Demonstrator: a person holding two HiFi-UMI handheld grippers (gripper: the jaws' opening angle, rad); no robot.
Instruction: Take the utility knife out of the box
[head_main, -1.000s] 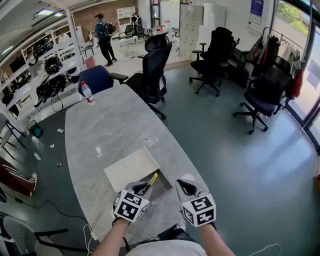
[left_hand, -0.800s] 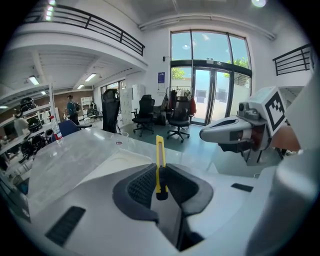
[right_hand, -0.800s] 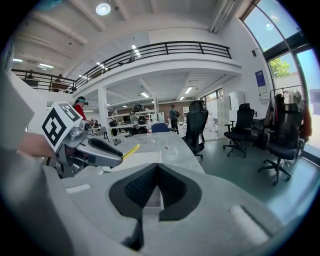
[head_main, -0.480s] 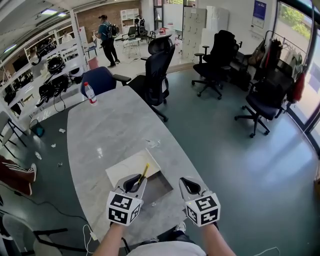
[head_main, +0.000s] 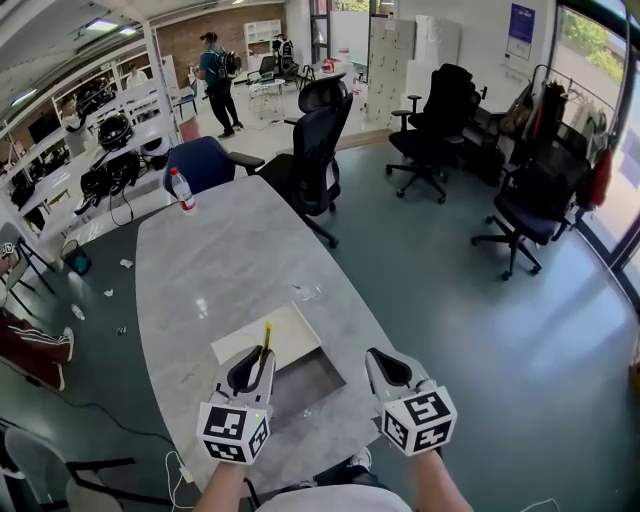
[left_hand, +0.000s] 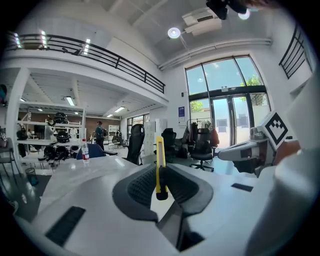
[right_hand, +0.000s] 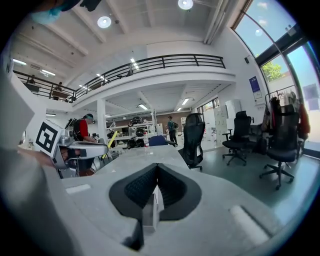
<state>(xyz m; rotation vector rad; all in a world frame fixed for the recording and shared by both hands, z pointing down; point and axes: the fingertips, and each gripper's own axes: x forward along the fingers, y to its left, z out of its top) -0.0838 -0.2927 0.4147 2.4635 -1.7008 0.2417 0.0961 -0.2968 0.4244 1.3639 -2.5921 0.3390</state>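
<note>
Left gripper (head_main: 259, 360) clamps the utility knife (head_main: 267, 335), hiding its lower end.

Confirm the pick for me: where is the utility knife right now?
In the head view, low and left of centre, the utility knife sticks up, clamped in the left gripper, above the open box on the table.

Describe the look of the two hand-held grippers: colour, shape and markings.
Both the left gripper and the right gripper have smooth pale grey shells that narrow toward the jaws. Inside sit black ribbed pads. Each carries a white cube printed with black square markers. No cables show on them; the forearms are unsleeved.
</note>
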